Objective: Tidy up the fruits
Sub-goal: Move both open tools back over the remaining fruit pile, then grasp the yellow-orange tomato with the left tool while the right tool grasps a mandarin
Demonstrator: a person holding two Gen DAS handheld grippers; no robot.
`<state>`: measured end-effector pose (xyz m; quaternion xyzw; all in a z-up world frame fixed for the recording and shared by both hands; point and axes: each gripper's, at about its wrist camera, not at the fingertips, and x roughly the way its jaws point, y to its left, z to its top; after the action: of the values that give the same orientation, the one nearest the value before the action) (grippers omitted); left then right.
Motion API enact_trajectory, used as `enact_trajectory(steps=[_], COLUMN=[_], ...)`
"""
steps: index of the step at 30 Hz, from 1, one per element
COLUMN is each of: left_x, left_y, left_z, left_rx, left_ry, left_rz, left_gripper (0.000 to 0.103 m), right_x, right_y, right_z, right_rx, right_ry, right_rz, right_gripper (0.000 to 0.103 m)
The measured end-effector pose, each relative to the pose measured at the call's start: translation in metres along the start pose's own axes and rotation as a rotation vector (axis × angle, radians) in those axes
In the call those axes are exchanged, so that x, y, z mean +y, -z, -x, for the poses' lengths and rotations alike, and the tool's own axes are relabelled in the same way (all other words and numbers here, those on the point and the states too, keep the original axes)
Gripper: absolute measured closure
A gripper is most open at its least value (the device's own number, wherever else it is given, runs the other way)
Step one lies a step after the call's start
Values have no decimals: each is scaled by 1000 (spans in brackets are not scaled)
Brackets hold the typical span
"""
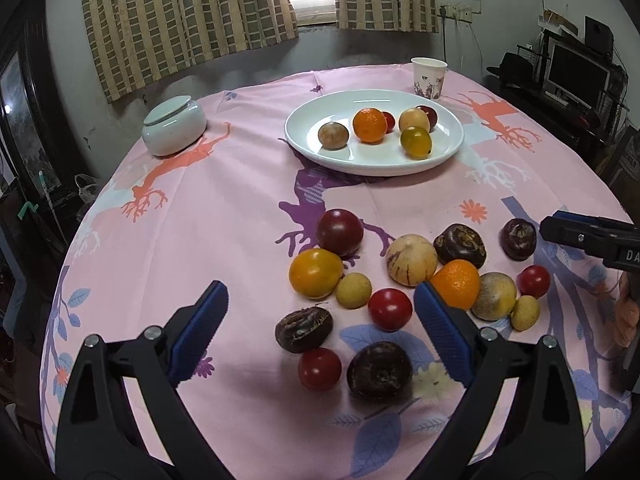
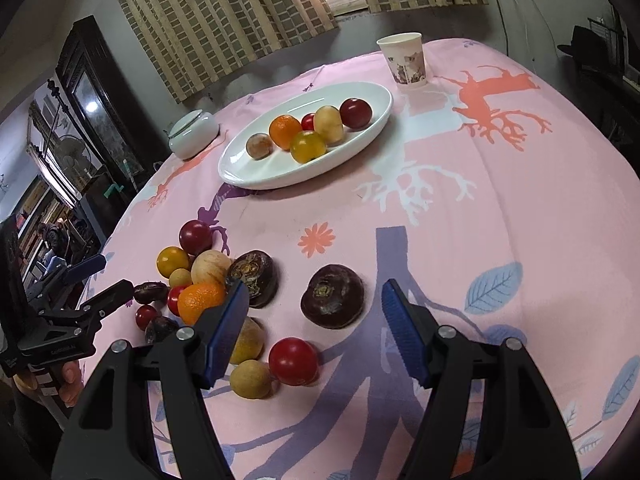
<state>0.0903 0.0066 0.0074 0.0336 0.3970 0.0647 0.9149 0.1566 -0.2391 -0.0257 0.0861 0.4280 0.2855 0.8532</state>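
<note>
Several loose fruits lie on the pink tablecloth [image 1: 224,216]: a yellow tomato [image 1: 316,273], a red tomato [image 1: 390,309], an orange [image 1: 458,283] and dark brown water chestnuts [image 1: 304,329]. The white oval plate [image 1: 320,156] behind them holds several fruits. My left gripper [image 1: 320,286] hovers open over the near side of the pile, nothing between its fingers. My right gripper [image 2: 315,284] is open too, above a dark water chestnut [image 2: 333,296], with a red tomato [image 2: 293,361] and a longan [image 2: 251,380] just below. Each gripper shows at the edge of the other's view: the right gripper [image 1: 580,236], the left gripper [image 2: 100,280].
A paper cup [image 1: 429,78] stands behind the plate and a lidded white jar [image 1: 175,125] at the far left of the table. A person's hand [image 2: 68,384] holds the left gripper. The round table's edge curves close on both sides.
</note>
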Motion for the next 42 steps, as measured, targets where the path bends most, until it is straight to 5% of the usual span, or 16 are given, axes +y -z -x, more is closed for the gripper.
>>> enact_trajectory(steps=[11,16,18,22,25,31,34,37,42], left_x=[14,30,37,43,49,32,32,24,33], left_y=[-1,-9,-12,-16,-18,-16,-16,-14,-10], left_z=[-34,-54,-62,-82,-88,-94,-94,-90,-69], left_rx=[54,102,127,211,231,230,229,225,171], left_ry=[4,60,84,134,167,104,122,103,50], left_rz=[18,128,181,233,274,203,212,148,177], left_gripper=[7,8,12,37,40,40,63,64,64], right_x=[14,24,25,26,26,32,34,33,33], right_y=[4,7,7,7,7,10,11,10,10], right_z=[3,3,2,1,1,2,3,2,3], right_rx=[-12,-11,-7,-2,2,3,-1,1,-5], right_ry=[-11,-16,-19,-21,-23,-38,-39,-30,-31], right_rz=[70,111,117,117,117,136,145,142,147], right_gripper=[34,34,34,34,34,34,34,34,34])
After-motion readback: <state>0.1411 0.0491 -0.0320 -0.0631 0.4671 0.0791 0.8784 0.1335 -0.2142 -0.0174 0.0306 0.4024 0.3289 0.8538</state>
